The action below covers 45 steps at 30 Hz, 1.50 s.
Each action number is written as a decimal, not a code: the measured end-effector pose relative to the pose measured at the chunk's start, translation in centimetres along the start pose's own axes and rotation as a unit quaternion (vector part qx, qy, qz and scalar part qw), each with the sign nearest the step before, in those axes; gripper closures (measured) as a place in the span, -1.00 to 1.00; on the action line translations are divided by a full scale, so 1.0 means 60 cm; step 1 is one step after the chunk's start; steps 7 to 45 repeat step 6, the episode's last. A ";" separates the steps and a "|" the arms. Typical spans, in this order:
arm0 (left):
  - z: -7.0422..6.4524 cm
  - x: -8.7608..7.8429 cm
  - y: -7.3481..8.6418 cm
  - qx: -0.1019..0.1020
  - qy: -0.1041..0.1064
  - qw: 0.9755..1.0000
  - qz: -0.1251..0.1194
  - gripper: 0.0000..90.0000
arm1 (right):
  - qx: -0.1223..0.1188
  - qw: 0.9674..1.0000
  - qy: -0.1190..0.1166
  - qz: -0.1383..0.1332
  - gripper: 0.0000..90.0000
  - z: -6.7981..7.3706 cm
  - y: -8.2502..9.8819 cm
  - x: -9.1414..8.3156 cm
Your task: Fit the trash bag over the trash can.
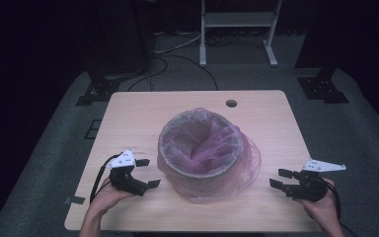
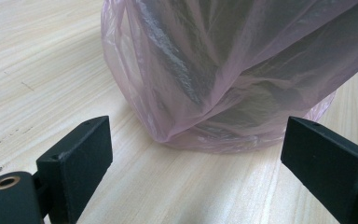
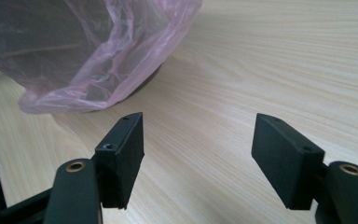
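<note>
High view: bin (image 1: 200,165) on table (image 1: 128,118), pink bag (image 1: 212,143) lining it, draped outside; both grippers' jaws spread, empty.

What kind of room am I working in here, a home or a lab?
Most likely a lab or recording studio, not a home. A bare wooden table stands on grey carpet amid dark surroundings, with black stand bases and a white metal frame behind it. On it sits one bin lined with a pink bag.
</note>
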<state>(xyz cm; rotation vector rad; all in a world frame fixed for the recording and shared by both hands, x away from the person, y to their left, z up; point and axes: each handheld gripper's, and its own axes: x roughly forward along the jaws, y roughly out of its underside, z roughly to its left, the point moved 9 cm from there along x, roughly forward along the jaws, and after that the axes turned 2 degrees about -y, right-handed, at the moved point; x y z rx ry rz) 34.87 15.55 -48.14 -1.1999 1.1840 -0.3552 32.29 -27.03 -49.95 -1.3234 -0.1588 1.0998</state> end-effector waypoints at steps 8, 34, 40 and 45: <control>0.004 -0.001 0.003 -0.006 0.000 1.000 -0.001 -0.83 | 0.024 0.999 0.016 -0.014 -0.26 -0.002 0.024 -0.003; 0.004 -0.001 0.003 -0.006 0.000 1.000 -0.001 -0.83 | 0.024 0.999 0.016 -0.014 -0.26 -0.002 0.024 -0.003; 0.004 -0.001 0.003 -0.006 0.000 1.000 -0.001 -0.83 | 0.024 0.999 0.016 -0.014 -0.26 -0.002 0.024 -0.003; 0.004 -0.001 0.003 -0.006 0.000 1.000 -0.001 -0.83 | 0.024 0.999 0.016 -0.014 -0.26 -0.002 0.024 -0.003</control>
